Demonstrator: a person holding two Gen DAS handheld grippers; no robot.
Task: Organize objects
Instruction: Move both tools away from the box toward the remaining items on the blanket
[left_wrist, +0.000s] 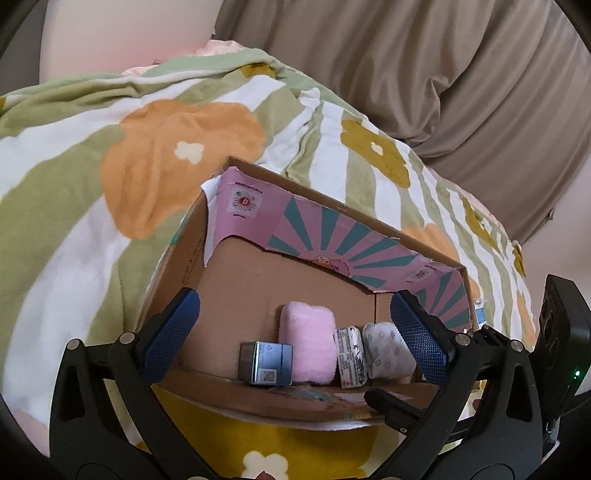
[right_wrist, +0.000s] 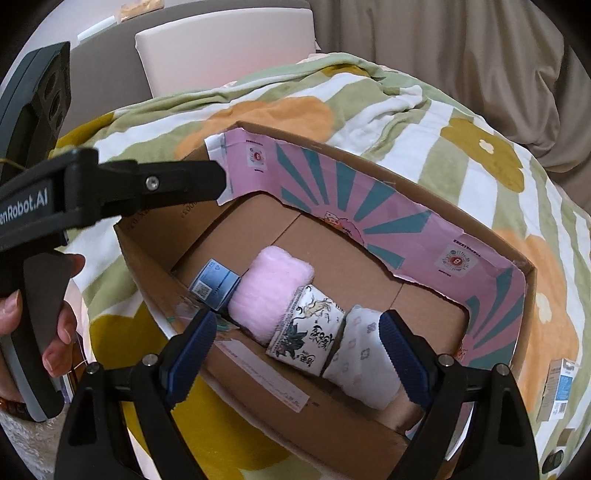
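white pack (right_wrist: 364, 356) between open right gripper (right_wrist: 297, 345) fingers, in box (right_wrist: 406, 184).

Matt brown cardboard box (right_wrist: 369, 417), its inner walls lined with torn pink printed paper (right_wrist: 424, 236). Inside, a fluffy pink plush roll (right_wrist: 267, 291), a small carton (left_wrist: 266, 363) with a glossy sheen, two paper-wrapped packs (right_wrist: 314, 332). Underneath, soft fleecy flowered blanket (left_wrist: 110, 184). Blue finger pads (left_wrist: 421, 339) look knurled, rubbery.
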